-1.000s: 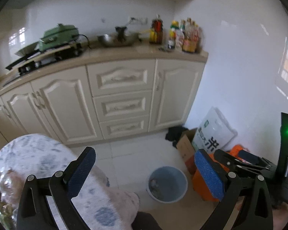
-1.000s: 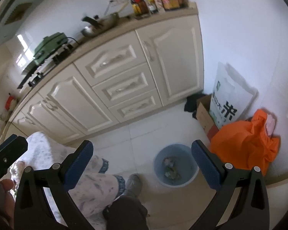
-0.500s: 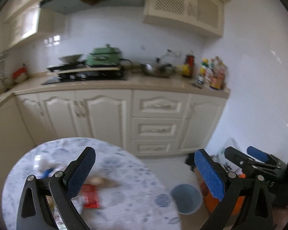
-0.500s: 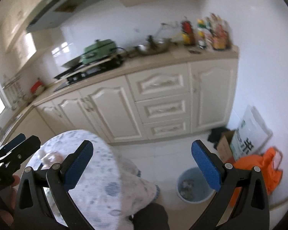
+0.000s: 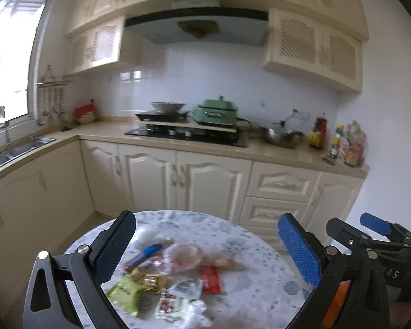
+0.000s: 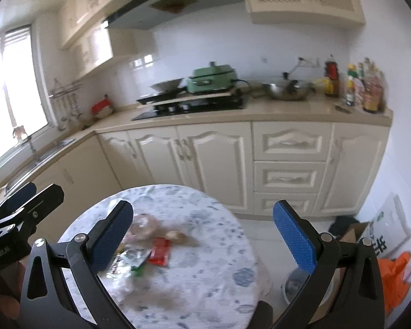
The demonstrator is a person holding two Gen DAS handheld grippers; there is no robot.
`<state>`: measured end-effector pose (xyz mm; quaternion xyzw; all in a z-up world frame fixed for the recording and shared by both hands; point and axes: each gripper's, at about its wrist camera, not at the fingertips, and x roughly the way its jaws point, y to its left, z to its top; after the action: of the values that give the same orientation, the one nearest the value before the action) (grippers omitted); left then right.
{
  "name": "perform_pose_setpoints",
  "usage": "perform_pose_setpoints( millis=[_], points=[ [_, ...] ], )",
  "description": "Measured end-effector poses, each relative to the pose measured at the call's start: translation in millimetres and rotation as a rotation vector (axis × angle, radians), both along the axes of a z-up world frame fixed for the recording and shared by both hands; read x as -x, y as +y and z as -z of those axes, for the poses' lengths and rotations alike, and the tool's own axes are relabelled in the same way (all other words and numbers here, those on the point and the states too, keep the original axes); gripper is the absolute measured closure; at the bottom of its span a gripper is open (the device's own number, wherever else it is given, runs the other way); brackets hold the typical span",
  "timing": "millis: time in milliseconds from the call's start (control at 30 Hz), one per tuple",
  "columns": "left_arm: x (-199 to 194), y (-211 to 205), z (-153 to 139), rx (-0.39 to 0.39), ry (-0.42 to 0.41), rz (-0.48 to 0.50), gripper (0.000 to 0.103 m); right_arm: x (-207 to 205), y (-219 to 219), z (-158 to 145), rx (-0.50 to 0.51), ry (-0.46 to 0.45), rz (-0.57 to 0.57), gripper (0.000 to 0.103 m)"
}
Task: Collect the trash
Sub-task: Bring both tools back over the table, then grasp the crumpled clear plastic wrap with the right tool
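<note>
Trash, a blurred heap of crumpled wrappers [image 5: 164, 282], lies on the round table with the blue-flecked white cloth [image 5: 249, 249], spread over its near-left part, and nothing grips it. Closest in, the left gripper [image 5: 207, 249] hangs above that heap, its blue-padded fingers [image 5: 115, 244] wide apart and holding nothing. Over on the right side, the right gripper [image 6: 207, 237] does the same above the table, blue-padded fingers [image 6: 293, 235] spread and bare. Among the litter, a flat red packet [image 6: 159, 250] sits near the middle of the table, with a yellow-green foil wrapper [image 5: 126, 292] at the near left, a blue stick-shaped wrapper [image 5: 148, 252] further back, and a clear crumpled plastic bag [image 5: 185, 253] between them. Just beside the red packet, on its far side, rests a small tan lump [image 5: 223, 261], too blurred to identify. Down on the floor to the right, a round pale-blue waste bin [image 6: 291, 288] peeks out beside the table's edge, with an orange plastic bag [image 6: 396, 277] further right. Beyond all this runs the cream kitchen worktop [image 6: 274, 111], carrying a green lidded electric cooker [image 6: 212, 78], a steel wok [image 6: 286, 89] and a cluster of condiment bottles [image 6: 365, 86] at its right end.
</note>
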<state>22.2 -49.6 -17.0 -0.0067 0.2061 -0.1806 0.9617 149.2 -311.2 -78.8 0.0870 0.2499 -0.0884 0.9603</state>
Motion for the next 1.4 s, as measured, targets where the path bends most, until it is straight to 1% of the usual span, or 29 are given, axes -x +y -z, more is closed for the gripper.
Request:
perform_pose_setpoints(
  millis=[200, 300, 433, 600, 633, 767, 800, 833, 867, 967, 1067, 1200, 1333, 1400],
  points=[
    [30, 21, 2, 0.015, -0.003, -0.079, 0.001, -3, 35, 1, 0.025, -0.001, -0.078, 0.0],
    [35, 24, 4, 0.008, -0.01, -0.117, 0.001, -5, 47, 1, 0.032, 0.001, -0.109, 0.0],
    [45, 34, 8, 0.01, 0.012, -0.157, 0.001, -10, 61, 3, 0.037, 0.007, -0.146, 0.0],
    [38, 41, 10, 0.003, 0.034, -0.201, 0.001, -20, 75, 14, 0.033, 0.042, -0.194, 0.0],
    [27, 41, 8, 0.002, 0.042, -0.205, 0.001, -22, 78, 17, 0.035, 0.05, -0.203, 0.0],
    [1, 50, 9, 0.003, 0.08, -0.227, 0.001, -33, 87, 35, 0.024, 0.104, -0.232, 0.0],
    [0, 51, 13, 0.004, 0.093, -0.234, 0.001, -36, 88, 41, 0.017, 0.12, -0.239, 0.0],
    [-14, 57, 13, 0.004, 0.105, -0.233, 0.001, -38, 90, 47, 0.012, 0.139, -0.244, 0.0],
    [-19, 62, 15, 0.003, 0.114, -0.235, 0.001, -40, 91, 51, 0.011, 0.152, -0.245, 0.0],
    [-26, 69, 26, -0.006, 0.141, -0.244, 0.001, -44, 97, 69, 0.001, 0.196, -0.256, 0.0],
    [-34, 74, 40, -0.01, 0.184, -0.247, 0.001, -47, 105, 91, -0.014, 0.252, -0.274, 0.0],
    [-43, 77, 61, -0.036, 0.245, -0.26, 0.001, -53, 116, 123, -0.029, 0.33, -0.296, 0.0],
    [-52, 82, 77, -0.054, 0.295, -0.271, 0.001, -61, 123, 157, -0.063, 0.409, -0.306, 0.0],
    [-59, 84, 83, -0.065, 0.316, -0.277, 0.001, -65, 124, 169, -0.087, 0.44, -0.308, 0.002]
  ],
)
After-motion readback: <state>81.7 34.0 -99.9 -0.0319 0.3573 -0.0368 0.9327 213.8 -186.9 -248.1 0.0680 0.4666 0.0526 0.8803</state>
